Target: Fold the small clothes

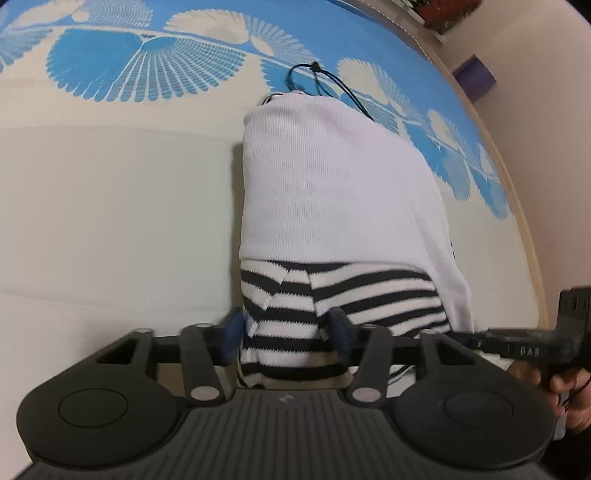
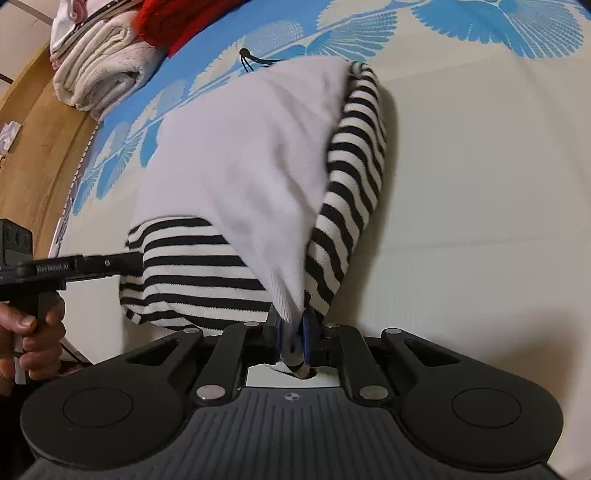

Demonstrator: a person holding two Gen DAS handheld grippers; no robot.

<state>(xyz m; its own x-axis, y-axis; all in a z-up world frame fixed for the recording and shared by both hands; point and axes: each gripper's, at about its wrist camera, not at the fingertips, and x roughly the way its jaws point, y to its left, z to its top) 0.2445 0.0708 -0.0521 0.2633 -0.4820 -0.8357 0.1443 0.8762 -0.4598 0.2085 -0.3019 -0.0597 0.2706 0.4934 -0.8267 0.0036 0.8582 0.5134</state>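
A small garment with a white body (image 1: 332, 192) and a black-and-white striped part (image 1: 295, 317) lies on the bed, partly folded. It also shows in the right wrist view (image 2: 251, 155), with its striped part (image 2: 199, 273). My left gripper (image 1: 286, 334) has its blue pads on either side of the bunched striped cloth, partly apart. My right gripper (image 2: 293, 334) is shut on the garment's edge, white and striped layers pinched together. The left gripper (image 2: 92, 266) enters the right wrist view from the left. A black drawstring (image 1: 317, 77) lies at the garment's far end.
The bedspread (image 1: 110, 184) is cream with a blue fan pattern (image 1: 147, 62). Folded cream towels (image 2: 96, 70) and a red knit item (image 2: 166, 22) lie at the far left in the right wrist view. A wooden bed edge (image 2: 40, 140) runs alongside. A purple object (image 1: 474, 75) stands beyond the bed.
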